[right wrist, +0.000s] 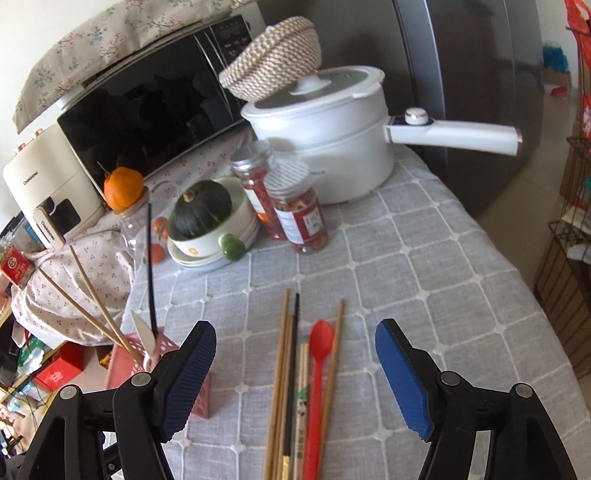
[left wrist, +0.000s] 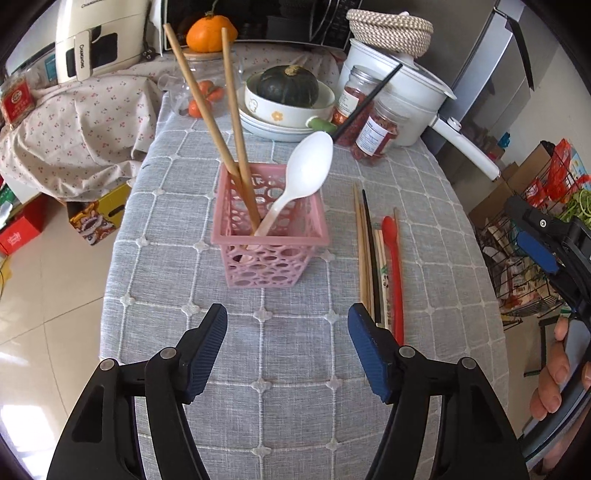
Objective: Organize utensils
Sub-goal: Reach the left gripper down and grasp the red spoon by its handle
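Note:
A pink perforated basket stands on the grey tablecloth and holds two wooden chopsticks, a white plastic spoon and a black chopstick. To its right lie several chopsticks and a red spoon flat on the cloth. My left gripper is open and empty, in front of the basket. My right gripper is open and empty, above the loose chopsticks and the red spoon. The basket shows at the lower left of the right wrist view.
Behind the basket stand a bowl with a dark squash, two spice jars, a white pot with a long handle, an orange on a glass jar and a microwave. The table edge drops to the floor at left and right.

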Demonstrator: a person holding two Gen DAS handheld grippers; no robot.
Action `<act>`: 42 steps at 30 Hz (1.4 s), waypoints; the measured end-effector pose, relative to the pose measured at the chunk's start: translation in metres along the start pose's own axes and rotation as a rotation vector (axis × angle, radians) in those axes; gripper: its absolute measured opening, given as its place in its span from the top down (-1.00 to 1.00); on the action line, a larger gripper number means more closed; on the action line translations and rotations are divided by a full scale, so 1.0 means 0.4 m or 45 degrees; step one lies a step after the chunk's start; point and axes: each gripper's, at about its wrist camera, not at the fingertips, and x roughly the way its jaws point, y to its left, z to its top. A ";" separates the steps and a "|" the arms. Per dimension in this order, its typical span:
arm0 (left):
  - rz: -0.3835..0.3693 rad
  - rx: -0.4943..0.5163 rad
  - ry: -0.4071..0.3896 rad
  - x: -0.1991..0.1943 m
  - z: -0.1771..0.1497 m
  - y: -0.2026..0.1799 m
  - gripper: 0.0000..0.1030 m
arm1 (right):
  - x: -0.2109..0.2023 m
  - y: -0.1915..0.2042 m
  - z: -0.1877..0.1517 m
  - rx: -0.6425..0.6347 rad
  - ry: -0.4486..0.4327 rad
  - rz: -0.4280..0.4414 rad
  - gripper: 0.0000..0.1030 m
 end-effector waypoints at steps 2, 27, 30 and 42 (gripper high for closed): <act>0.012 0.038 0.010 0.009 -0.010 -0.028 -0.37 | 0.010 -0.033 -0.001 0.039 0.058 -0.009 -0.49; -0.019 0.233 0.227 0.273 0.128 -0.348 0.63 | 0.211 -0.343 0.029 0.175 0.462 -0.100 -0.55; 0.006 0.250 0.260 0.316 0.160 -0.375 0.70 | 0.220 -0.378 0.055 0.222 0.459 -0.084 -0.55; 0.162 0.300 0.393 0.426 0.190 -0.407 0.85 | 0.256 -0.439 0.092 0.327 0.454 -0.075 -0.55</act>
